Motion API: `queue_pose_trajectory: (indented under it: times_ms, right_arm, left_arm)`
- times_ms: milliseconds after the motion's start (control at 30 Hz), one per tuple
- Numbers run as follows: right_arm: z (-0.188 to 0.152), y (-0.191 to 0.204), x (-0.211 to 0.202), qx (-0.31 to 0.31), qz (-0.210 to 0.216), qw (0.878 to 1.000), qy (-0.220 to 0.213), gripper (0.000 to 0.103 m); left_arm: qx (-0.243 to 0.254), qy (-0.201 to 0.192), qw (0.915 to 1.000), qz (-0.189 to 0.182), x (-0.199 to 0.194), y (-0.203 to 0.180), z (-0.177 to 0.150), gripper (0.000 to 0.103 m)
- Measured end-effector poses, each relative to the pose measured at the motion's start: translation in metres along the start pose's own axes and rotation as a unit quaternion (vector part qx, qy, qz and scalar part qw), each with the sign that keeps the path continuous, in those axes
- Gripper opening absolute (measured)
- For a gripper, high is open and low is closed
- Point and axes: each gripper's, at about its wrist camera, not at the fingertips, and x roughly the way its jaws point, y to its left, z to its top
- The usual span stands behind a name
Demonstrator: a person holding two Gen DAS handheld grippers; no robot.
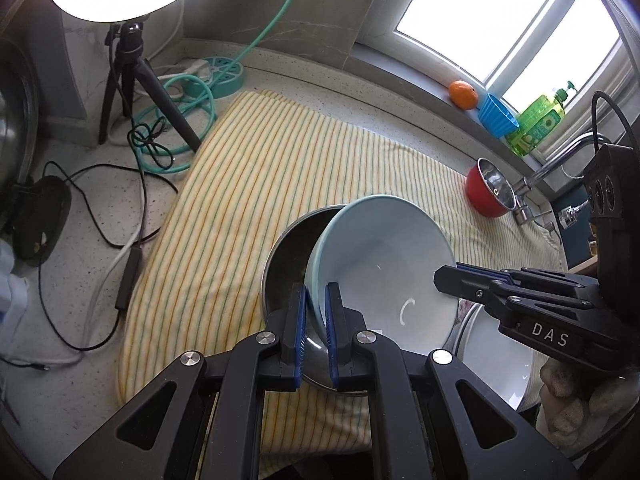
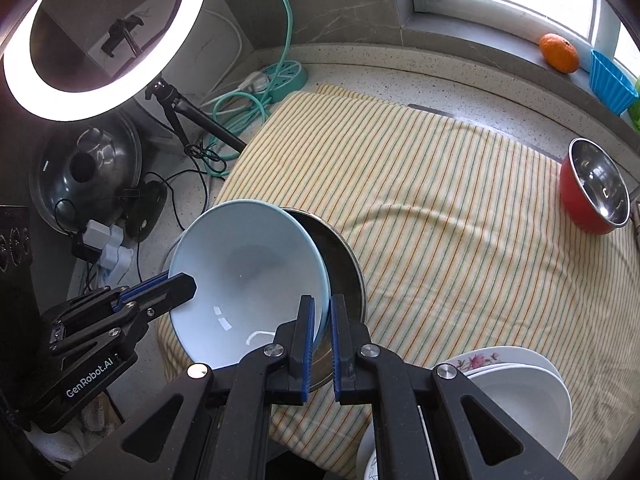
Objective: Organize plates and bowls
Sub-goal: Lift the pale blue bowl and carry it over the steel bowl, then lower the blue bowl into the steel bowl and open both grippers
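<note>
A light blue bowl (image 1: pixel 384 264) (image 2: pixel 248 268) hangs tilted over the striped cloth, held by its rim from two sides. My left gripper (image 1: pixel 316 340) is shut on the near rim in the left wrist view and shows at the left (image 2: pixel 188 282) in the right wrist view. On the opposite rim my right gripper (image 2: pixel 322 344) is shut too, reaching in from the right (image 1: pixel 440 276). Just behind the blue bowl a dark steel bowl (image 1: pixel 288 252) (image 2: pixel 340 264) sits on the cloth, partly hidden. A red bowl with a steel inside (image 1: pixel 486 196) (image 2: pixel 588 196) stands at the cloth's far right.
White plates (image 1: pixel 500 356) (image 2: pixel 524 392) are stacked at the near right, with a floral plate (image 2: pixel 476 360) among them. A ring light on a tripod (image 1: pixel 132 80), cables and a teal power strip (image 2: pixel 280 76) crowd the left. An orange (image 1: pixel 463 94), a blue cup (image 1: pixel 496 116) and a green bottle (image 1: pixel 536 120) line the sill. A tap (image 1: pixel 560 156) stands at the right.
</note>
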Motion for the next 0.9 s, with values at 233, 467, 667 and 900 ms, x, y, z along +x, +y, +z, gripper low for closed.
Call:
queue_pose_trajectory:
  times_ms: [233,467,667,900]
  right_arm:
    - [-0.002,0.002,0.019,0.001,-0.011,1.000,0.016,0.007]
    - [-0.003,0.001,0.030,0.002,-0.017,0.999,0.028,0.007]
    - [-0.004,0.000,0.035,0.005,-0.021,0.999,0.034,0.007]
    - [-0.003,-0.002,0.036,0.007,-0.022,0.999,0.038,0.007]
  left_arm:
    - [0.013,0.017,0.9997,0.011,0.012,0.004,-0.001,0.008]
    - [0.017,0.031,0.9993,0.012,0.021,0.007,-0.003,0.008]
    - [0.022,0.038,0.9990,0.012,0.025,0.007,-0.003,0.008]
    - [0.023,0.045,0.9986,0.014,0.029,0.006,-0.001,0.008]
